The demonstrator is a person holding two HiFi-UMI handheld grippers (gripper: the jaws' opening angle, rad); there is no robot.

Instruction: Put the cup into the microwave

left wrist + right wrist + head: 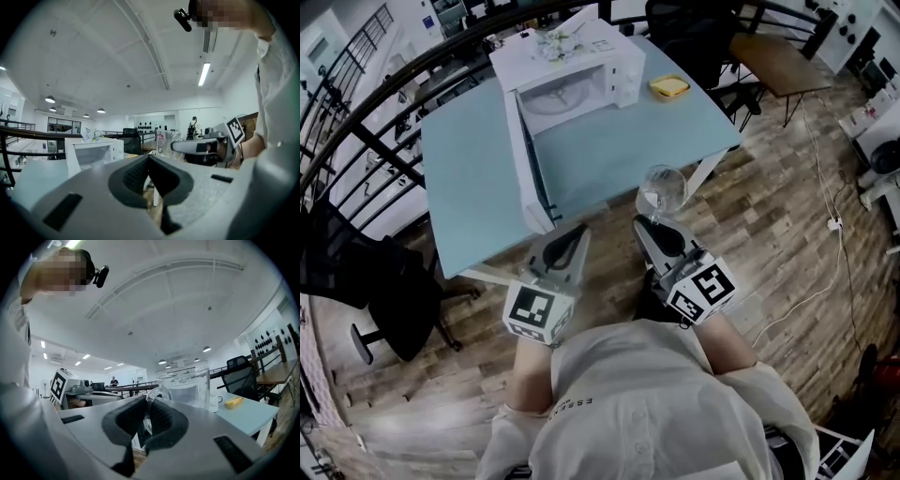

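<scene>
Right gripper view: cup (187, 389) handle pinched between fingers (123, 423).

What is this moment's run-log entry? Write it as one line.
right claw: shut on cup handle | left claw: shut, empty | microwave: door open | cup: not yet inside

The microwave (572, 70) stands far back on the table (469, 178) — a dish (669, 87) just right of it. The cup (662, 190) hangs at the near edge.
</scene>
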